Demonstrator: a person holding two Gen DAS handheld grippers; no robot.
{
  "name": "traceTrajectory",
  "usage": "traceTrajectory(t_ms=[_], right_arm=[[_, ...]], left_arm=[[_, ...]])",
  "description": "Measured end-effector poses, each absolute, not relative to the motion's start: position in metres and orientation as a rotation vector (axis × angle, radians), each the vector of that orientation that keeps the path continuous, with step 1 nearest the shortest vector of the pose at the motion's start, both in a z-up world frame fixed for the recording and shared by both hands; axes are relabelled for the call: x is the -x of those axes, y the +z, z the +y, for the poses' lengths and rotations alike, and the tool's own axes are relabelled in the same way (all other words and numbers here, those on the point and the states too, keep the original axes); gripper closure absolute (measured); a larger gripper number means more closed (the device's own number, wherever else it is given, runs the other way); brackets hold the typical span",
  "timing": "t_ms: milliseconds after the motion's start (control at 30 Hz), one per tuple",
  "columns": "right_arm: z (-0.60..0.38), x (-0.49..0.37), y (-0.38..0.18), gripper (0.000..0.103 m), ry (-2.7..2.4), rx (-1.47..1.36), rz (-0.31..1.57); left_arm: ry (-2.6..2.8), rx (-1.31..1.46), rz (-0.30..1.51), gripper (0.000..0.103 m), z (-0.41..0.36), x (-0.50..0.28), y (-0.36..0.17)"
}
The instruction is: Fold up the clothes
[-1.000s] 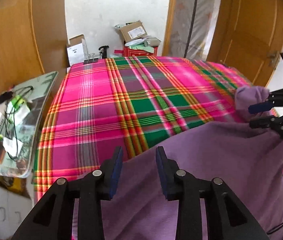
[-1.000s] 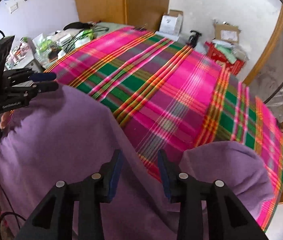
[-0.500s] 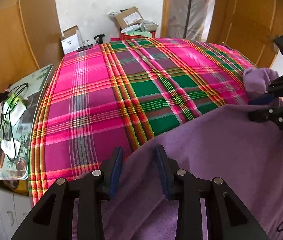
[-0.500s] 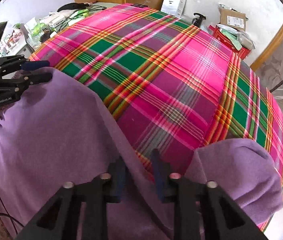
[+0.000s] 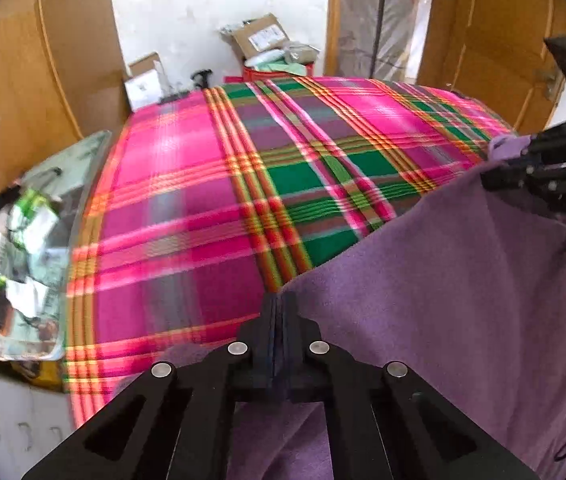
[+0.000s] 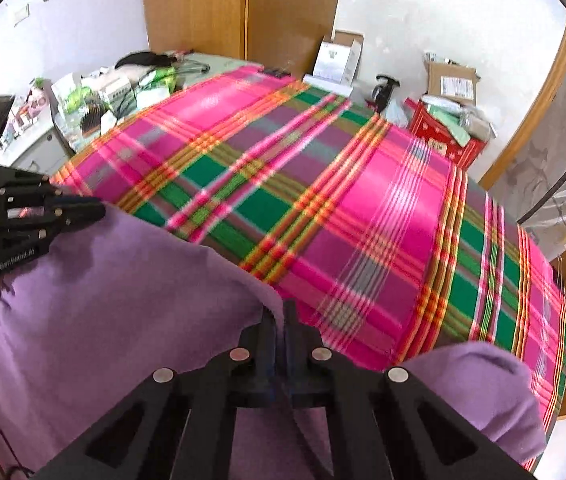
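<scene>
Purple garment (image 5: 443, 280) lies on the near part of a bed under a pink-and-green plaid cover (image 5: 211, 208). Left hand-held gripper (image 5: 279, 308) is pressed together, pinching the garment's far edge; right hand-held gripper (image 6: 281, 316) pinches the same edge further along. Beyond the bed, a red box (image 6: 443, 140) holds packets and paper, with an open cardboard box (image 6: 451, 80) above it.

Plaid bedspread (image 5: 211, 216) bare across centre and upper frame: open room for passing. Purple garment (image 5: 463, 300) fills lower right. Cluttered glass-topped desk (image 5: 43, 240) touching the bed's left edge. Cardboard boxes (image 5: 259, 36) and red crate (image 6: 443, 140) beyond far edge. Wooden door (image 5: 491, 40) upper right.
</scene>
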State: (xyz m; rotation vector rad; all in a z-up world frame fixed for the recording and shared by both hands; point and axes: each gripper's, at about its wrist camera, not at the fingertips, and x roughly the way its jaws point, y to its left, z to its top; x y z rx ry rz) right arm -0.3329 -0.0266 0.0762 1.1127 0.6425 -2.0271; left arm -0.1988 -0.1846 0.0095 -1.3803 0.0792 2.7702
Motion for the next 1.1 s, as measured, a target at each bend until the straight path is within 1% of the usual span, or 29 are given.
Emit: traceTrajectory(t_ms=[33, 167, 333, 433, 567, 600, 633, 700, 800, 933, 1100], right_arm=[[-0.028, 0.334, 0.077, 0.100, -2.033, -1.103, 0.635], [-0.036, 0.337, 0.083, 0.100, -2.043, -1.065, 0.583], [-0.059, 0.336, 0.067, 0.100, -2.028, -1.072, 0.686], [-0.065, 0.340, 0.058, 0.100, -2.034, -1.117, 0.699], [-0.063, 0.343, 0.056, 0.092, -2.072, -1.132, 0.675], [-0.060, 0.341, 0.060, 0.089, -2.085, -1.122, 0.662], [-0.056, 0.338, 0.066, 0.085, -2.101, -1.105, 0.652], [-0.048, 0.331, 0.079, 0.081, -2.130, -1.070, 0.623], [-0.025, 0.316, 0.106, 0.081, -2.169, -0.999, 0.536], [0.014, 0.292, 0.136, 0.080, -2.248, -0.925, 0.457], [0.074, 0.265, 0.144, 0.080, -2.337, -0.918, 0.384]], left_arm=[[2.789, 1.374, 0.084, 0.101, -0.186, 0.198, 0.011], [2.862, 1.347, 0.003, 0.101, -0.204, 0.192, 0.022], [2.876, 1.383, -0.026, 0.101, -0.213, 0.192, 0.018], [2.865, 1.429, -0.068, 0.101, -0.217, 0.195, 0.009], [2.867, 1.455, -0.097, 0.099, -0.218, 0.196, 0.006], [2.870, 1.461, -0.101, 0.096, -0.218, 0.196, 0.006], [2.872, 1.466, -0.104, 0.096, -0.218, 0.197, 0.005], [2.878, 1.477, -0.111, 0.095, -0.218, 0.197, 0.005], [2.878, 1.501, -0.111, 0.094, -0.216, 0.196, 0.005], [2.874, 1.504, -0.174, 0.094, -0.213, 0.187, 0.014], [2.903, 1.412, -0.209, 0.090, -0.205, 0.166, 0.039]])
